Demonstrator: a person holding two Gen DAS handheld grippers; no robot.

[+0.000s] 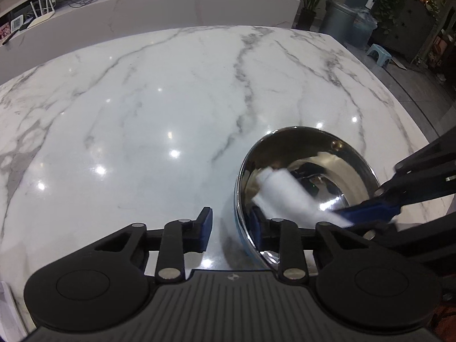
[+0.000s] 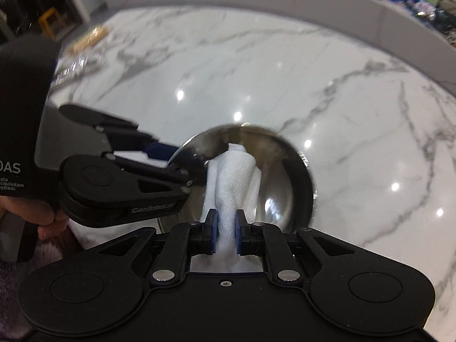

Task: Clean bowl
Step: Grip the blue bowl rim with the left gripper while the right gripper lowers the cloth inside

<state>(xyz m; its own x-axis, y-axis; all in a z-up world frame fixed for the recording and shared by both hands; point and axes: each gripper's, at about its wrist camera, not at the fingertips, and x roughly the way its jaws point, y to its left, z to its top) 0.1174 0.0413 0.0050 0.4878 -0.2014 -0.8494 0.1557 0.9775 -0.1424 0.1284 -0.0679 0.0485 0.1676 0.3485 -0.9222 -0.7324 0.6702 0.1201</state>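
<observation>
A shiny steel bowl [image 1: 342, 156] [image 2: 285, 171] stands on the white marble table [image 1: 171, 99]. My left gripper [image 1: 233, 228] [image 2: 182, 162] straddles the bowl's near-left rim. One finger is inside the bowl and the other outside, where a strip of table still shows between the outer pad and the wall. My right gripper [image 2: 226, 228] [image 1: 350, 213] is shut on a folded white paper towel [image 2: 233, 176] [image 1: 285, 196]. It points steeply down into the bowl. The towel's free end lies against the bowl's inner wall and looks blurred.
A raised white ledge [image 1: 199, 5] runs behind the table. Blurred packets [image 2: 82, 57] lie at the table's far left in the right wrist view. A grey bin [image 1: 339, 20], plants and a small blue stool [image 1: 379, 52] stand past the table's right edge. A hand [image 2: 45, 216] holds the left gripper's handle.
</observation>
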